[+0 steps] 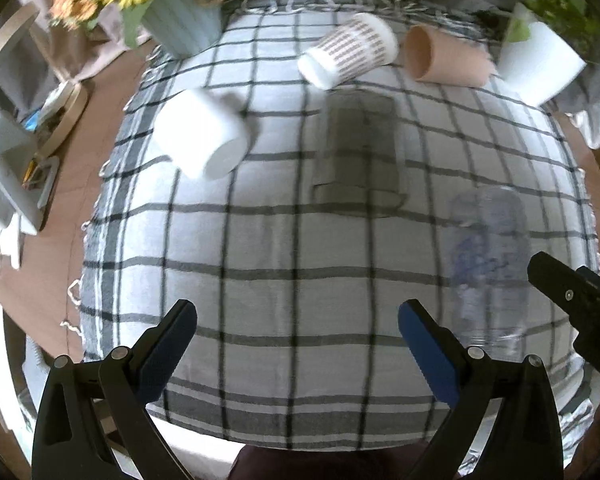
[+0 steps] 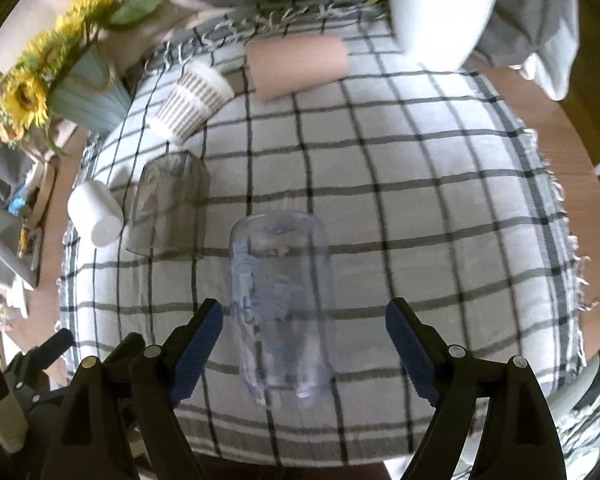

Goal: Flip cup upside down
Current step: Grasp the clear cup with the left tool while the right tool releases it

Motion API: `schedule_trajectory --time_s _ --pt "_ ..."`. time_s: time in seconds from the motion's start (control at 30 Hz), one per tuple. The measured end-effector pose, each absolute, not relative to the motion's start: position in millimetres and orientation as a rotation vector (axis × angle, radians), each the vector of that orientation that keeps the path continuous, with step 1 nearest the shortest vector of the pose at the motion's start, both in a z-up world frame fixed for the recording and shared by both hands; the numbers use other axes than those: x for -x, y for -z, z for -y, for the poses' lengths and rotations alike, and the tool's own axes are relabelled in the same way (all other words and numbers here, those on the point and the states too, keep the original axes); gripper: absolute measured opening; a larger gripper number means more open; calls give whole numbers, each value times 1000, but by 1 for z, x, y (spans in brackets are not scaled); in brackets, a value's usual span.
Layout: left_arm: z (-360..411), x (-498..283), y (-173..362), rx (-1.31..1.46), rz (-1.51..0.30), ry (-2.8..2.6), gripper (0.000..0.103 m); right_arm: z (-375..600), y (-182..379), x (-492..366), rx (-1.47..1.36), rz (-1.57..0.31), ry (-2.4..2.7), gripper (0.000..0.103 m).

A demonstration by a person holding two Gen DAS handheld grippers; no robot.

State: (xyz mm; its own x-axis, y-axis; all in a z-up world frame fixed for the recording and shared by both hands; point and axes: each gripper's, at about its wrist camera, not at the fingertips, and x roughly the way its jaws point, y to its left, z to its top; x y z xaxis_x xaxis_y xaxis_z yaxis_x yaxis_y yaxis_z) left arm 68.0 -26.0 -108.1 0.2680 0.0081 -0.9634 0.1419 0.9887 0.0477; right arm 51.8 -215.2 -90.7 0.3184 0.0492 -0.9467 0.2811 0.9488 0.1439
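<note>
Right tongs [image 2: 304, 332] gape wide around the clear cylindrical plastic cup with blue print [image 2: 280, 300], standing base-up on checked cloth [image 2: 420, 200]. Left tongs [image 1: 298, 332] spread, empty.

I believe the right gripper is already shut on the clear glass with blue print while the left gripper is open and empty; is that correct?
Not quite. In the right wrist view the right gripper is open, its fingers either side of the clear glass without gripping it. The left gripper is indeed open and empty.
</note>
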Motion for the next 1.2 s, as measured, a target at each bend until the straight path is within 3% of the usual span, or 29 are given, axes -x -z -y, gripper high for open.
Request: schedule_trajectory --time_s 0.3,0.77,1.2 --pt "79 -76 92 -134 -1301 251 103 256 74 -23 -399 -1197 291 83" --pt "157 -111 114 -126 -1404 363 101 332 77 3 -571 -1141 494 84" --pt "185 -136 167 -161 -1544 360 79 349 90 3 -618 -1144 543 84"
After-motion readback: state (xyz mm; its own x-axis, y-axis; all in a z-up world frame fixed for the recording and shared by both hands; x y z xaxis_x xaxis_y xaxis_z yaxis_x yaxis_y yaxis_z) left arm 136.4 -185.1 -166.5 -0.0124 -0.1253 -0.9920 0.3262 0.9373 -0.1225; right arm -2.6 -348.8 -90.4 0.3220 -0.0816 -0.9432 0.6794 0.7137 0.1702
